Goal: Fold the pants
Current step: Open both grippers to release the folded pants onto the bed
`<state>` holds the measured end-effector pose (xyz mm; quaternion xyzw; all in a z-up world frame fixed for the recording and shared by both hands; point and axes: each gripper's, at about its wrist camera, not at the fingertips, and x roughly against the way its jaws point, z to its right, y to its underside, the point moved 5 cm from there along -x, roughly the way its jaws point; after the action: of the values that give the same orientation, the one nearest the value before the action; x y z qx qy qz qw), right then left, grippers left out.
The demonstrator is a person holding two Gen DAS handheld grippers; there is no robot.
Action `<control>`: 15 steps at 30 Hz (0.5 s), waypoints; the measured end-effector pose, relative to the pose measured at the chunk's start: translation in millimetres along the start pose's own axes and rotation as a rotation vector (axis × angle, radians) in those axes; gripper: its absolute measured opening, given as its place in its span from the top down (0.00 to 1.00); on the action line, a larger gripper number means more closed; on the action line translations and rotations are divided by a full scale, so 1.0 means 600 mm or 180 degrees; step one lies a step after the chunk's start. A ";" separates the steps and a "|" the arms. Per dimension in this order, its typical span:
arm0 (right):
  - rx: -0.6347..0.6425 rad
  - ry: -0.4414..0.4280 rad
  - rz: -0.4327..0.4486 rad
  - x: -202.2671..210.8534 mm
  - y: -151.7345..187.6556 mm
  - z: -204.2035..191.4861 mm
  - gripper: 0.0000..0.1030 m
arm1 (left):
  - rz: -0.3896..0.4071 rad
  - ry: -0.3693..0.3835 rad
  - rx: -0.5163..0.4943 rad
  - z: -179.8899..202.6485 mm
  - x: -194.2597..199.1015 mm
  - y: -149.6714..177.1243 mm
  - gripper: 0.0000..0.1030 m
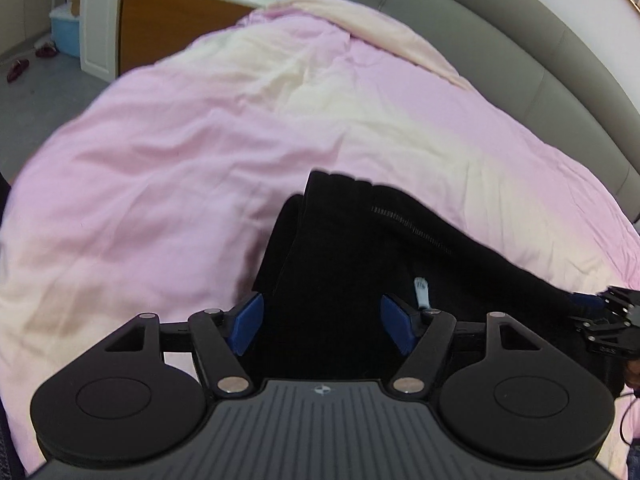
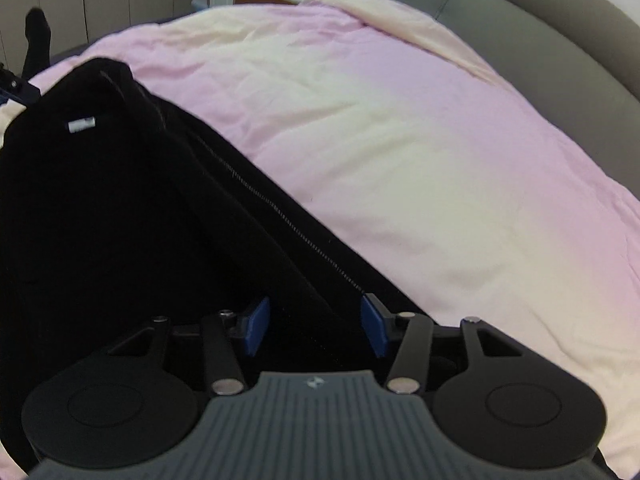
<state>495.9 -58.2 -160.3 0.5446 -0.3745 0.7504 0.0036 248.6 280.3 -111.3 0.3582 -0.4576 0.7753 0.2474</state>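
Left wrist view: left gripper (image 1: 322,322) spread wide, black pants (image 1: 340,248) between its 2 blue pads (image 1: 246,320), bunched on pink duvet (image 1: 180,140); right wrist view: right gripper (image 2: 316,326) spread too, pants (image 2: 120,208) between pads, zipper (image 2: 280,216) running diagonally.

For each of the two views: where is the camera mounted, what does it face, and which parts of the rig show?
Left wrist: on the left gripper, facing black pants and pink bedding; right gripper at the edge.
Right wrist: on the right gripper, facing the same pants, own fingers visible.
Shared: pants, bedding, grey headboard.
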 end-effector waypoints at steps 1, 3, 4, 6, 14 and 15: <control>0.0061 -0.0022 -0.0083 -0.004 0.013 -0.004 0.83 | -0.0041 0.0002 -0.0020 0.000 -0.002 0.002 0.24; 0.0191 0.0078 -0.0147 0.000 0.021 -0.008 0.96 | -0.0105 -0.0001 -0.0100 0.005 -0.006 0.006 0.21; 0.0184 0.0201 -0.0072 0.002 0.007 -0.003 0.97 | -0.0116 -0.0024 -0.0173 0.009 -0.008 0.009 0.20; -0.0095 0.0363 0.0113 0.016 -0.022 0.023 0.97 | -0.0186 -0.0111 -0.0272 0.010 -0.012 0.014 0.23; -0.0474 0.0671 -0.0184 -0.086 -0.044 0.054 0.79 | -0.0388 -0.0183 -0.0300 -0.012 -0.023 0.030 0.19; -0.0396 0.0763 -0.0189 -0.095 -0.041 0.050 0.75 | -0.0413 -0.0156 -0.0291 -0.014 -0.028 0.032 0.17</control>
<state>553.5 -34.6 -189.5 0.4606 -0.4009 0.7850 0.1043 242.7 277.9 -137.2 0.3942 -0.4742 0.7269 0.3021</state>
